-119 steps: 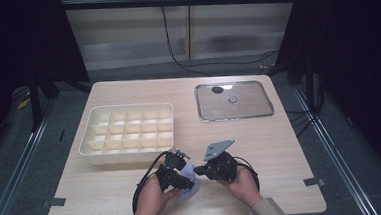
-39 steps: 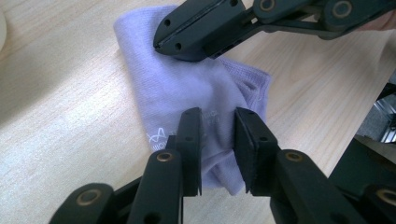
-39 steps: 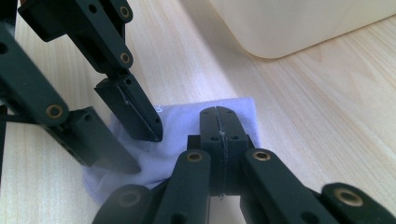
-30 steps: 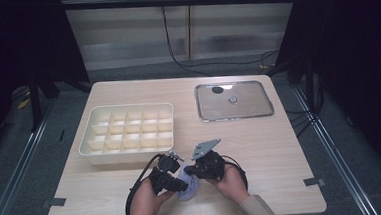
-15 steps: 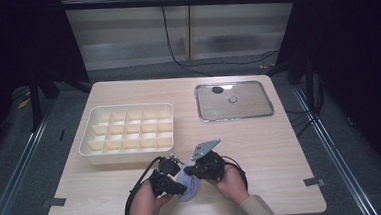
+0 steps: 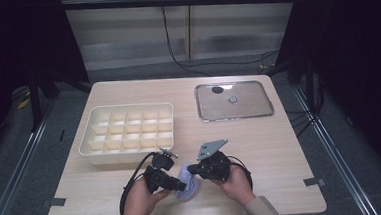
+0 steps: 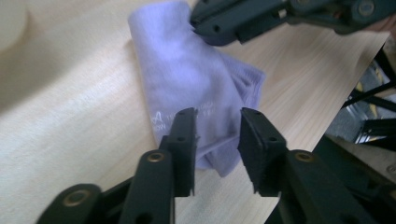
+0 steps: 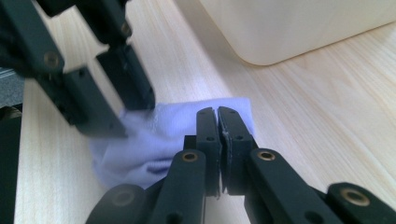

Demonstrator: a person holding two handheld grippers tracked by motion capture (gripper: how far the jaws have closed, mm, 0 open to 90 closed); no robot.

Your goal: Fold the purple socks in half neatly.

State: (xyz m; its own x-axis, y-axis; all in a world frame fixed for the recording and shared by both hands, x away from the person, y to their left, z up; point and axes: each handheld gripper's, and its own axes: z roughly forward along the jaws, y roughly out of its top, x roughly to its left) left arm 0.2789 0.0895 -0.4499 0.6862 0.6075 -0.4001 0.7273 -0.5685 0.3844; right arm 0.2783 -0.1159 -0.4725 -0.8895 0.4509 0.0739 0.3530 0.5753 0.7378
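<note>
A folded lilac cloth (image 6: 190, 181) lies on the wooden table near its front edge, between the two hands. In the left gripper view my left gripper (image 7: 217, 122) hovers over the cloth (image 7: 196, 79). Its jaws have just been opening and now stand apart, with fabric below the gap and neither pad pressing on it. My right gripper (image 8: 217, 112) is shut, its tips at the far edge of the cloth (image 8: 154, 135). I cannot tell whether fabric is pinched between them. From above, the left gripper (image 6: 181, 185) and right gripper (image 6: 190, 170) meet at the cloth.
A cream compartment tray (image 6: 123, 108) stands just behind the hands. Its wall (image 8: 299, 28) is close to the right gripper. A metal tray (image 6: 234, 117) with a dark disc (image 6: 217, 90) and a small round piece (image 6: 232, 99) sits at the back right. Cables trail from both grippers.
The left gripper's jaws have parted over the cloth. Both hands have stayed where they were a second ago, slightly left of their place four seconds ago.
</note>
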